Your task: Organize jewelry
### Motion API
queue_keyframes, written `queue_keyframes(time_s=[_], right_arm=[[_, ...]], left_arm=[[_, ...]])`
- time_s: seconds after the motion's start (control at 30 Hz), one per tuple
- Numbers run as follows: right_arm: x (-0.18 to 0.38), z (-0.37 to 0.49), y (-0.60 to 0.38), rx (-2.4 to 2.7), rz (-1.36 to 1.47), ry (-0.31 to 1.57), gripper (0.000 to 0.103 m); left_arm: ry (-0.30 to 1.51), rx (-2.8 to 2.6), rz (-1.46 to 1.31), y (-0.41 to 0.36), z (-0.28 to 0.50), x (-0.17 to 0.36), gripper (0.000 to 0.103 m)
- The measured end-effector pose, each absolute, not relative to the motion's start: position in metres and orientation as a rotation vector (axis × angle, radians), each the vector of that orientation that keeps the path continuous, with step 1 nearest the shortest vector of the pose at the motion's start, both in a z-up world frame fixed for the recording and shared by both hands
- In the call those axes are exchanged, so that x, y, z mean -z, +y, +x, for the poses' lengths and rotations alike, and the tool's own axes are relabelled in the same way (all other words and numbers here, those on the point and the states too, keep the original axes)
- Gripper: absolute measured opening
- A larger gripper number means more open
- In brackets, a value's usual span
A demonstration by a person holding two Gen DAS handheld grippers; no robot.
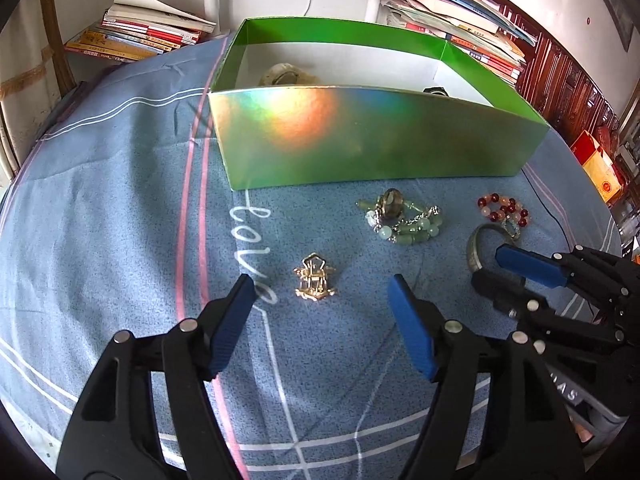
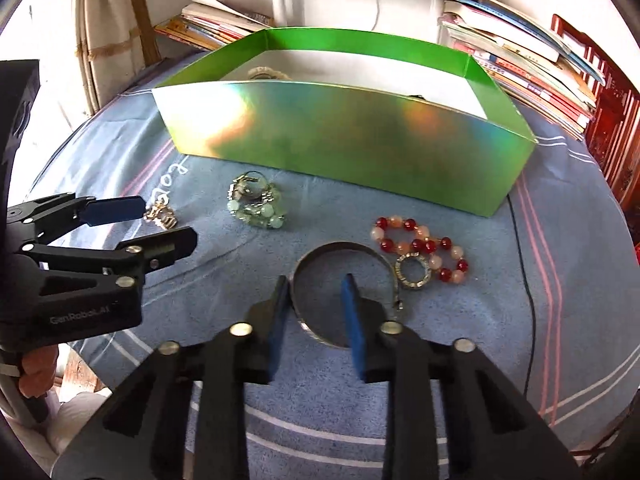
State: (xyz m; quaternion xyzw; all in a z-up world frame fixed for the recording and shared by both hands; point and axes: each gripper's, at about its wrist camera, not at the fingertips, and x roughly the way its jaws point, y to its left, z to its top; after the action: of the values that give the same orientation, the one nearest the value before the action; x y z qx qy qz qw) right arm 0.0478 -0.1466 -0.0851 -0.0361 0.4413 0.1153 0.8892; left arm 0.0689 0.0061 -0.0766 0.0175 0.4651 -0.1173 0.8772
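A shiny green box (image 1: 360, 148) stands on the blue cloth and holds a pale piece (image 1: 280, 74) and a dark piece (image 1: 436, 91). In front lie a gold hair claw (image 1: 315, 278), a green bead bracelet (image 1: 400, 220), a red and pink bead bracelet (image 1: 505, 209) and a silver bangle (image 2: 340, 256). My left gripper (image 1: 320, 292) is open, its jaws either side of the gold claw, just short of it. My right gripper (image 2: 316, 292) is open, with one jaw inside the bangle and one outside its left rim. The box (image 2: 340, 136) also shows in the right wrist view.
Stacks of books and magazines (image 1: 140, 32) lie behind the box on both sides (image 2: 520, 60). A small rhinestone ring (image 2: 412, 274) lies by the red beads. A thin black cable (image 2: 528, 280) runs along the right of the cloth. Dark wooden furniture (image 1: 568, 76) stands at the right.
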Motion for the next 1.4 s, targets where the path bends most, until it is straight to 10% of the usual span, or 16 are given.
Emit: queue_keyframes(time_s=[1.4], right_arm=[[0.088, 0.057, -0.191, -0.016, 0.005, 0.891, 0.042]], left_arm=[[0.908, 0.060, 0.049, -0.012, 0.067, 0.085, 0.084]])
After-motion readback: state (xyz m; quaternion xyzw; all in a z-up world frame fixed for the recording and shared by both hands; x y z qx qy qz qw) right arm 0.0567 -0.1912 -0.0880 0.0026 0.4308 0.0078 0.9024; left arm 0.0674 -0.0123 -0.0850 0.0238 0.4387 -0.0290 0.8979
